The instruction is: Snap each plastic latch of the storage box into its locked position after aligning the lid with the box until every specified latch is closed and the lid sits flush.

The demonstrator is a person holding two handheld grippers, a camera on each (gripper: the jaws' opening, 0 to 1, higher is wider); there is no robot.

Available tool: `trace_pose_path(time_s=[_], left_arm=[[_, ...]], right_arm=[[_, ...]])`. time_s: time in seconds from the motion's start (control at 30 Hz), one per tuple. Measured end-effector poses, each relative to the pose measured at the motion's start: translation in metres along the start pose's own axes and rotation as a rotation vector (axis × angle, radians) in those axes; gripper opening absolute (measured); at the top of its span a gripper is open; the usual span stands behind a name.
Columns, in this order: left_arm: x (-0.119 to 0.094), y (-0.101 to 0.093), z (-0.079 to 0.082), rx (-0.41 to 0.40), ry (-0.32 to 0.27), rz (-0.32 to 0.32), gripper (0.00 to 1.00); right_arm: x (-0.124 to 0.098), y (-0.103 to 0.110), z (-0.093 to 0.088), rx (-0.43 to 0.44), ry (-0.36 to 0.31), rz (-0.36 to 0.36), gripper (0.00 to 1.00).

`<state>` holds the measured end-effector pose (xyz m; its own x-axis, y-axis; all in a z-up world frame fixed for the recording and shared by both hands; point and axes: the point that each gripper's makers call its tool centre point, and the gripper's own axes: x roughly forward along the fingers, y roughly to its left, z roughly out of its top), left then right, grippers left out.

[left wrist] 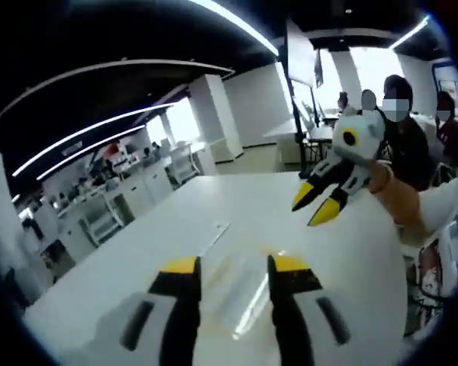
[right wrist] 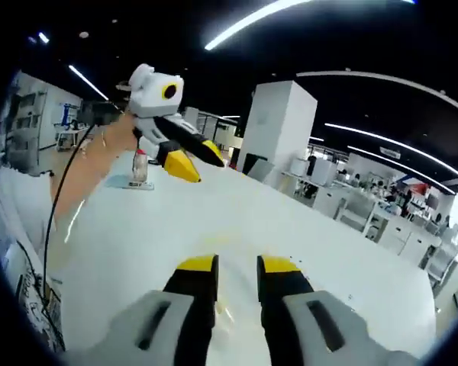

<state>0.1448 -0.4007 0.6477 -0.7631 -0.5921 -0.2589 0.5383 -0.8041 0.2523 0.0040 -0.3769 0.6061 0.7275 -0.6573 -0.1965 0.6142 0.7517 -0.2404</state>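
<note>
**Two grippers poised over a white table, the clear box barely showing**

The storage box [left wrist: 240, 293] is hard to make out: in the left gripper view something clear and glossy lies on the white table [left wrist: 214, 221] just beyond the jaw tips, catching a streak of light. Its lid and latches cannot be told apart from here. A thin pale strip [left wrist: 214, 238] lies on the table a little farther off.

The left gripper [left wrist: 233, 267] hangs above that clear thing with its yellow-tipped black jaws apart and nothing between them. In the right gripper view it comes in from the far left [right wrist: 192, 158], a bare arm [right wrist: 91, 171] behind it, jaws slightly parted and empty.

The right gripper [right wrist: 237, 267] sits low over the table [right wrist: 305, 244] with a narrow gap between its jaws, gripping nothing. In the left gripper view it hovers at the far right [left wrist: 314, 204], jaws spread and pointing down at the table.

Near the table's far left edge stands a small bottle [right wrist: 140, 166]. Beyond the table are seated people [left wrist: 404, 145], white pillars [right wrist: 278, 126] and rows of white desks [right wrist: 374, 213].
</note>
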Motion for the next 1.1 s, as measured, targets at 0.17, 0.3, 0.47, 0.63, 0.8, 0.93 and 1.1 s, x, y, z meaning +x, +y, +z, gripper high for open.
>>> trace_pose_path(time_s=[0.17,0.3,0.47,0.63,0.8,0.93,1.1], left_arm=[[-0.040,-0.008,-0.013,0.016,-0.037,0.036,0.36],[-0.073,0.002,-0.017,0.030,-0.110,0.138,0.46],[-0.119,0.024,-0.027,0.018,-0.251,0.389,0.57],[-0.143,0.038,-0.063,-0.033,-0.281,0.547,0.55],[-0.153,0.044,-0.096,-0.027,-0.262,0.685,0.54],[-0.143,0.043,-0.117,-0.043,-0.267,0.718,0.53],[-0.139,0.044,-0.127,-0.050,-0.250,0.729,0.53]], right_arm=[[-0.044,-0.018,0.005,0.000,-0.079,-0.084,0.21],[-0.076,-0.027,0.003,-0.011,-0.134,-0.159,0.26],[-0.108,-0.033,-0.016,-0.036,-0.171,-0.278,0.28],[-0.140,-0.041,-0.048,-0.040,-0.186,-0.443,0.28],[-0.156,-0.049,-0.070,-0.003,-0.224,-0.523,0.29],[-0.164,-0.058,-0.088,-0.011,-0.214,-0.612,0.29],[-0.165,-0.063,-0.096,-0.021,-0.186,-0.644,0.29]])
